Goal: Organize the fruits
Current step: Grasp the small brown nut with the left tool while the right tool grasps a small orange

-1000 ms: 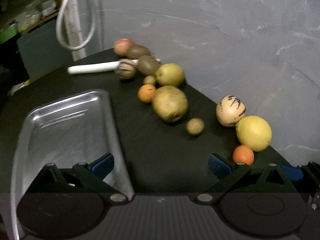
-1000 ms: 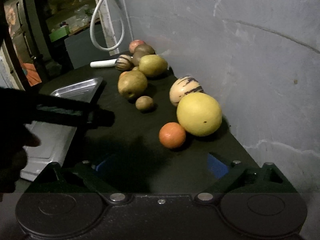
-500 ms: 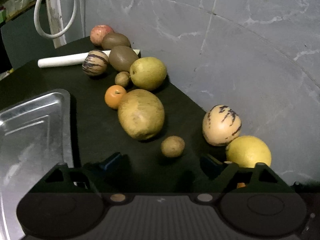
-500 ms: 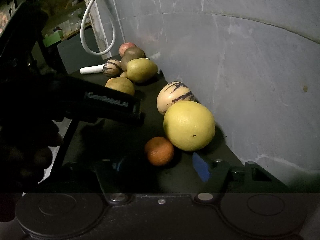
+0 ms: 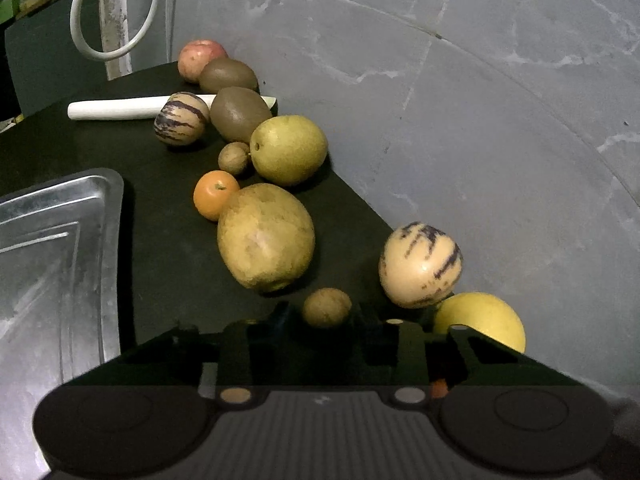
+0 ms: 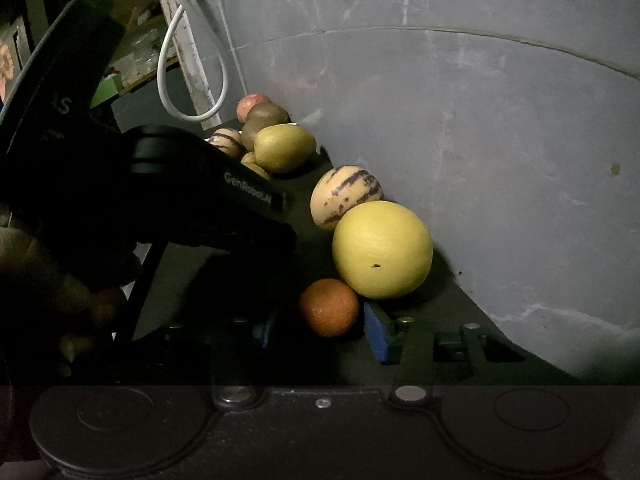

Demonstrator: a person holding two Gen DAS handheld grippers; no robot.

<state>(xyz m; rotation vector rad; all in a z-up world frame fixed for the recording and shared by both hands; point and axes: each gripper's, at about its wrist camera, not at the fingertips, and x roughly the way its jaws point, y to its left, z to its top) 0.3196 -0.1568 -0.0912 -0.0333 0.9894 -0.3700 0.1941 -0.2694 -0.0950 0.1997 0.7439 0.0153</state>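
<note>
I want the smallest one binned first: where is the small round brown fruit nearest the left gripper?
In the left wrist view, the small round brown fruit sits between the left gripper's fingertips, below the large yellow-brown fruit.

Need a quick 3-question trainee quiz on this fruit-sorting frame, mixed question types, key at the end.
1. True or false: the white stick lies in the metal tray.
2. What sits between the fingers of the left gripper? A) a banana B) a small brown fruit C) a grape
3. In the right wrist view, which fruit sits right beside the orange at the right gripper?

Key
1. False: it lies on the black table, outside the tray.
2. B
3. The big yellow fruit.
</note>
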